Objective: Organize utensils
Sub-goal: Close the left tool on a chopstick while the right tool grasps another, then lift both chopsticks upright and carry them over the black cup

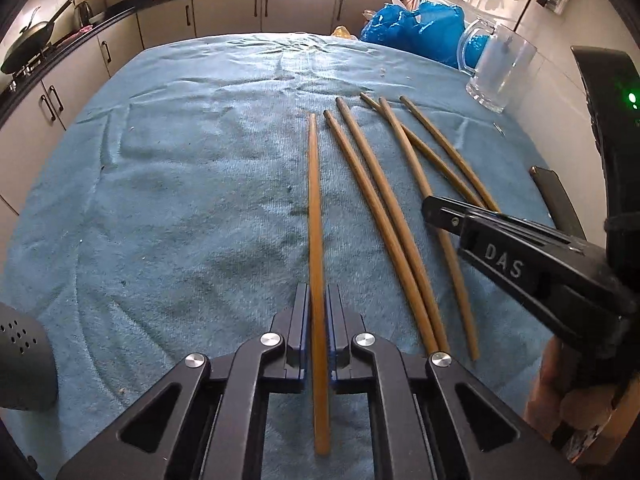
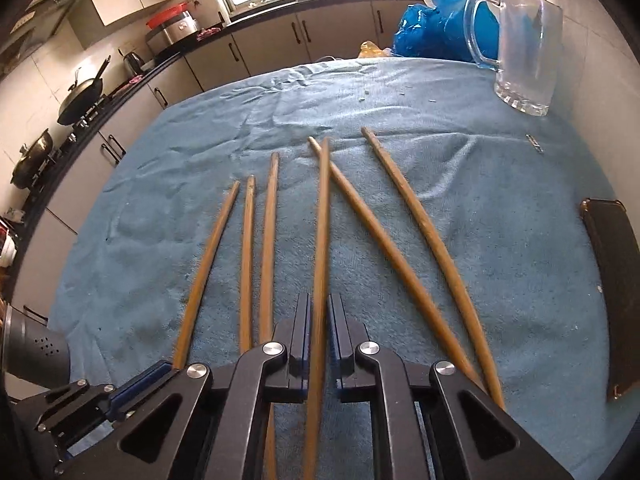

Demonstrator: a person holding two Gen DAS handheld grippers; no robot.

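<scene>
Several brown wooden chopsticks lie on a blue towel [image 1: 180, 200]. My left gripper [image 1: 318, 300] is shut on one chopstick [image 1: 315, 208], the leftmost, which points away from me. My right gripper [image 2: 319, 310] is shut on another chopstick [image 2: 322, 216] that crosses over a neighbour [image 2: 384, 248]. In the left wrist view the right gripper [image 1: 436, 206] reaches in from the right over the chopstick group [image 1: 384, 208]. In the right wrist view the left gripper [image 2: 120, 396] sits at the lower left. A clear glass mug [image 1: 498, 68] stands at the far right; it also shows in the right wrist view [image 2: 526, 52].
A blue plastic bag [image 1: 416, 28] lies behind the mug. A dark flat case [image 2: 614, 292] rests on the towel's right edge. Kitchen cabinets, a wok [image 2: 80, 96] and a cooker [image 2: 172, 28] line the counter beyond the table.
</scene>
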